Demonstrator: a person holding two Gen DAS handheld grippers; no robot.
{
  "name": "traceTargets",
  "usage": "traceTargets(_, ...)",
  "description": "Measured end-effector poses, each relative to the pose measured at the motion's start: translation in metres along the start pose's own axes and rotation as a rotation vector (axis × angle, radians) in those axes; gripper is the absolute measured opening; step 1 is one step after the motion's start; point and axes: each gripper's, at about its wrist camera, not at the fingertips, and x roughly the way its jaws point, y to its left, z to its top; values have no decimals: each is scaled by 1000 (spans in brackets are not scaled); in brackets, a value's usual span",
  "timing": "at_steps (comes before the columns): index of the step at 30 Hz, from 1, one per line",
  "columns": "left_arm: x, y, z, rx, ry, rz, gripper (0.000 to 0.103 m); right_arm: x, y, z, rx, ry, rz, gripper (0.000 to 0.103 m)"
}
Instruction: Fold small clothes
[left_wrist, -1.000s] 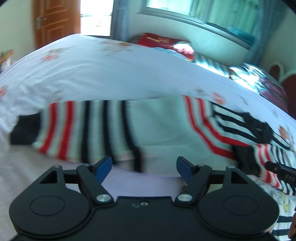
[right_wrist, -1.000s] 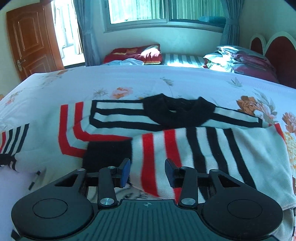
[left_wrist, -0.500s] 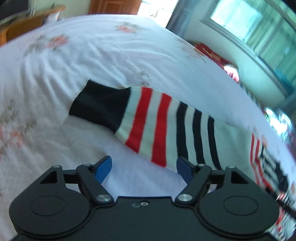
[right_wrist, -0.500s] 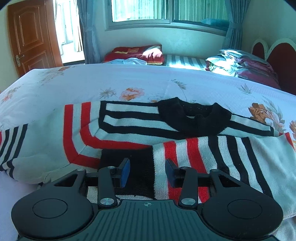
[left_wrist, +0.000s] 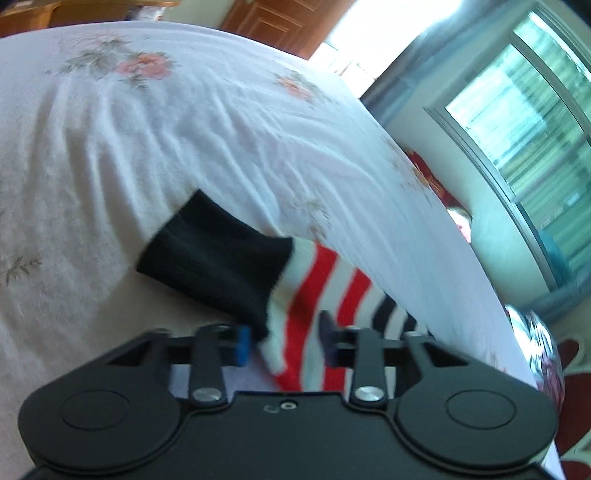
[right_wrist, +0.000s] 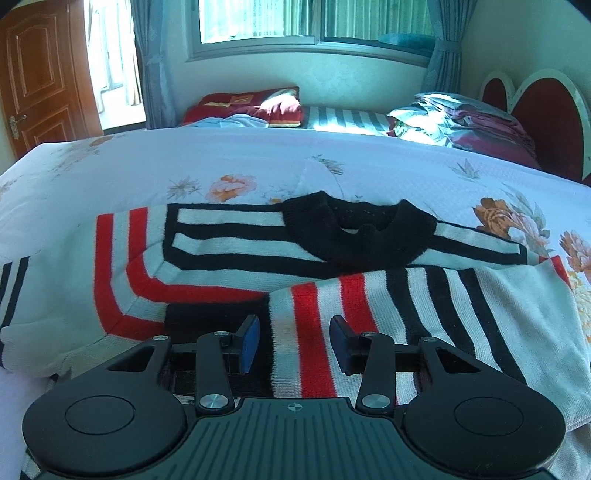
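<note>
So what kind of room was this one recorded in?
A bedroom, most likely. The striped knit sweater lies on a bed with a white floral bedspread; a red heart-shaped headboard and folded bedding stand behind it, under a curtained window.

sweater (right_wrist: 229, 258) | red/blk/wht stripes, blk collar | flat on bed, one sleeve (right_wrist: 424, 314) folded across

The left wrist view is rolled sideways and held low and close over one sleeve cuff (left_wrist: 218, 258) of the striped sweater (right_wrist: 258, 258) on the bed (left_wrist: 110, 129). The right wrist view is level, facing the window (right_wrist: 314, 18). The sweater and bed are shared.
</note>
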Motion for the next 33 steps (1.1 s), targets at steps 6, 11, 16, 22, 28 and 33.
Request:
traceTargets(6,-2,-1,0,21,-10,-4,6,10,2,-4,-29,31,-15,42)
traceTargets(11,-11,-20,-1,83,-33,-33,6,16,1,-8,-49,28,-26,43)
traceTargets(16,-29,-60,-5,189,-60,-110,5,11,-6,-3,-18,27,1,44)
traceTargets(22,-42,-139,-33,354,-26,-271,5,-2,-18,-3,26,11,16,44)
traceTargets(28,-41,-227,-100,542,88,-446,5,-22,-44,-3,59,-25,6,44)
traceTargets(33,-23,-282,-169,679,215,-527,5,-34,-77,-9,103,-29,-13,44)
